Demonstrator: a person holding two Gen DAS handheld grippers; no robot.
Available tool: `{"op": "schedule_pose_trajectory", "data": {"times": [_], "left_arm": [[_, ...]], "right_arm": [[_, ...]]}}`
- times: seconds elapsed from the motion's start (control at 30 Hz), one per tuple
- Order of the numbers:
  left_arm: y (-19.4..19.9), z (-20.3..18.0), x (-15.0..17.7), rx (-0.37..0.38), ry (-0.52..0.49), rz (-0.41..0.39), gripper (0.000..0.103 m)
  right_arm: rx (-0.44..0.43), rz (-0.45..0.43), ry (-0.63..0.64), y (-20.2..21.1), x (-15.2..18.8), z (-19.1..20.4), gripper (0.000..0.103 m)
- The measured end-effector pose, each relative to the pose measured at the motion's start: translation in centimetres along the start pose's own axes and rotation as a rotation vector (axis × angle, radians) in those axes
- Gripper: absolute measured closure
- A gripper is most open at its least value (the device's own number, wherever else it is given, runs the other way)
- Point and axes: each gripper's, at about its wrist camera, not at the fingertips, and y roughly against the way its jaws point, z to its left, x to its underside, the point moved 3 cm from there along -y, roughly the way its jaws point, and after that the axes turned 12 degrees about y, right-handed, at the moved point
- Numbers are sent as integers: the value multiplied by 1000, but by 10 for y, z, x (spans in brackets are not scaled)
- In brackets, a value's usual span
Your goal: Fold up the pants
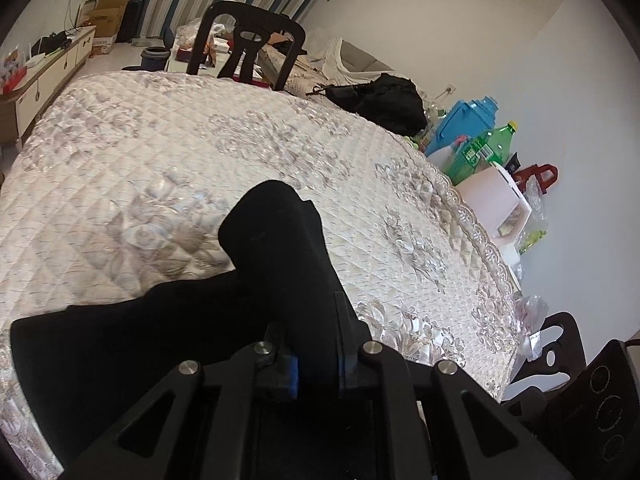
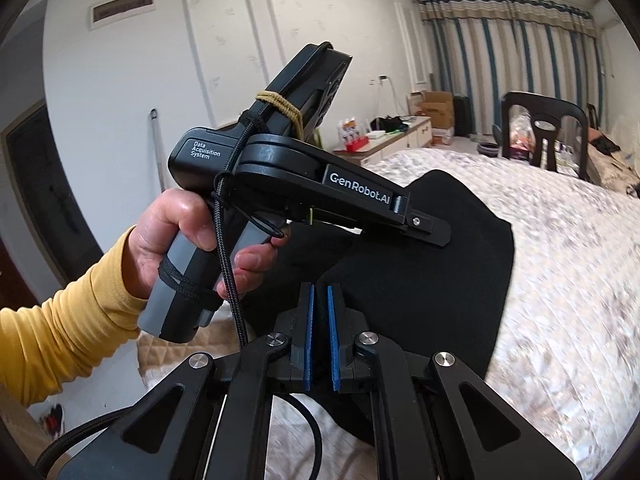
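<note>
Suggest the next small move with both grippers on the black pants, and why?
Probably carry both grips forward together across the quilted bedspread, then lower. The left gripper is shut on a bunched fold of the black pants, the right gripper is pinching the same cloth, and the fabric is raised, with bare bedspread ahead to lay the fold on.

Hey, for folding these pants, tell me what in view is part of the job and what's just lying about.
Part of the job:
black pants
left tongs, shut on the pants
right tongs, shut on the pants
quilted table cover

Just lying about:
green bottle
blue container
cardboard boxes
</note>
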Motion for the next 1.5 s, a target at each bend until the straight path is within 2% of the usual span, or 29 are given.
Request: {"op": "schedule_pose_trajectory", "data": {"times": [0.27, 0.47, 0.7, 0.9, 1.07, 1.27, 1.4, 1.5], "left_arm": [[32, 37, -4, 2, 45, -44, 89], [48, 64, -4, -26, 65, -59, 89], [56, 99, 0, -49, 109, -54, 89], [50, 122, 7, -60, 130, -22, 88], [51, 125, 11, -79, 109, -26, 83], [51, 126, 13, -90, 97, -31, 79], [55, 124, 16, -143, 58, -42, 69], [60, 121, 20, -184, 30, -52, 66]], "right_arm": [[-67, -8, 39, -32, -21, 7, 97], [-125, 1, 45, -59, -28, 14, 97], [-179, 22, 41, -94, -30, 15, 97], [-233, 74, 4, -119, -21, 11, 97], [-279, 87, -51, -132, -19, 1, 96], [-333, 83, -162, -137, -16, -15, 82], [-308, 82, -211, -126, -14, -33, 62], [-290, 63, -226, -113, -12, -49, 62]]}}
